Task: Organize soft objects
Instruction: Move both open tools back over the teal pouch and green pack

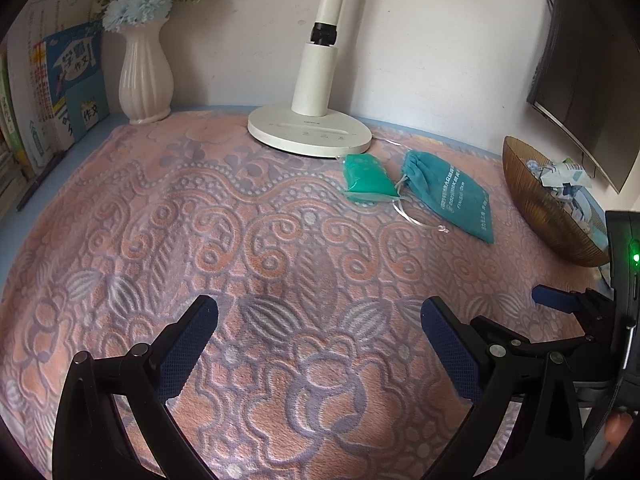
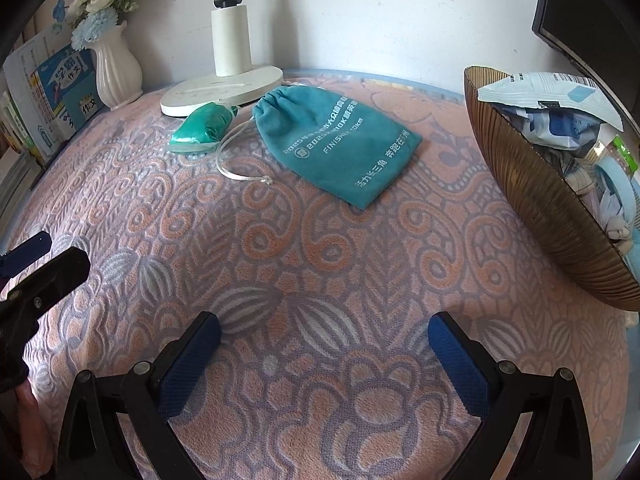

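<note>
A teal drawstring pouch [image 1: 448, 196] [image 2: 340, 140] with white print lies flat on the patterned pink cloth [image 1: 240, 240] [image 2: 280, 248]. Its white cord [image 1: 416, 216] [image 2: 236, 160] trails toward me. Touching its mouth lies a small green packet in clear wrap [image 1: 366, 178] [image 2: 204, 128], against the lamp base. My left gripper [image 1: 320, 336] is open over bare cloth, well short of both. My right gripper [image 2: 324, 352] is open too, nothing between its fingers. The right gripper shows at the right edge of the left wrist view [image 1: 568, 300]; the left one shows at the left edge of the right wrist view [image 2: 44, 260].
A ribbed brown bowl [image 1: 540, 200] [image 2: 532, 200] holding paper packets and soft items stands at the right. A white lamp base [image 1: 310, 130] [image 2: 224, 88] sits at the back, a white vase [image 1: 146, 76] [image 2: 116, 68] with flowers and books [image 1: 52, 92] at the left, a dark monitor [image 1: 588, 60] at the right.
</note>
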`<state>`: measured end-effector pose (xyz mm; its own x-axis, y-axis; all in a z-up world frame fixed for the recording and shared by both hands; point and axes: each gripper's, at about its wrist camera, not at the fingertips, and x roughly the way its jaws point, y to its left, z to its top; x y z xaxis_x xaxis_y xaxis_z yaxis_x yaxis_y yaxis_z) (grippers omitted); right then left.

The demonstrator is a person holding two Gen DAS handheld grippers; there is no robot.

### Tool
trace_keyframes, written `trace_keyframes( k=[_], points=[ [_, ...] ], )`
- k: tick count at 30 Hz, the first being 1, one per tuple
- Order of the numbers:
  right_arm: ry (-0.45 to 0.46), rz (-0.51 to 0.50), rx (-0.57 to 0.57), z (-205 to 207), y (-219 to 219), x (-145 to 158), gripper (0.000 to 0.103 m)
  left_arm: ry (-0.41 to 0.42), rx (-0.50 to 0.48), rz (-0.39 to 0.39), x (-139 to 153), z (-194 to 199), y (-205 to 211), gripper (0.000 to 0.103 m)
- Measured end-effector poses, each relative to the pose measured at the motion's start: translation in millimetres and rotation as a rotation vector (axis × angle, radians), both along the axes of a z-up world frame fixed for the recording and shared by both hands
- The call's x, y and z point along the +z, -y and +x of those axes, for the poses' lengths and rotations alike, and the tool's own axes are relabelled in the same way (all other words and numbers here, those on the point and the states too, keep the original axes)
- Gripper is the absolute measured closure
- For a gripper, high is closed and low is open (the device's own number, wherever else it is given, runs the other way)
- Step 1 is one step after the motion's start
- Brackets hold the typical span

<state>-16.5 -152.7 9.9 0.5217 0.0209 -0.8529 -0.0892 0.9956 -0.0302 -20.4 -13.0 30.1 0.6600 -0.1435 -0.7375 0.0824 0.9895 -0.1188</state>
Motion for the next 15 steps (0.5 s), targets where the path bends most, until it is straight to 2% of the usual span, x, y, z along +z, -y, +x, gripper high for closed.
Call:
trace_keyframes(
  k=[4,8,11,13,15],
  points=[
    [0.002,0.003,-0.004,-1,0,0,0.000,-0.033,0.005,-0.056,-3,5,-10,0.002],
    [0.005,0.006,-0.010,-3,1,0,0.000,-0.103,0.031,-0.187,-12,14,-31,0.001],
    [0.005,0.010,-0.006,-5,3,-1,0.000,-0.091,0.031,-0.262,-13,13,-41,0.001],
    [0.003,0.016,0.001,-6,4,-1,0.000,-0.087,0.033,-0.280,-13,12,-43,0.001],
    [-0.003,0.018,0.011,-9,5,0,0.000,-0.088,0.034,-0.265,-13,12,-40,0.001]
  ],
)
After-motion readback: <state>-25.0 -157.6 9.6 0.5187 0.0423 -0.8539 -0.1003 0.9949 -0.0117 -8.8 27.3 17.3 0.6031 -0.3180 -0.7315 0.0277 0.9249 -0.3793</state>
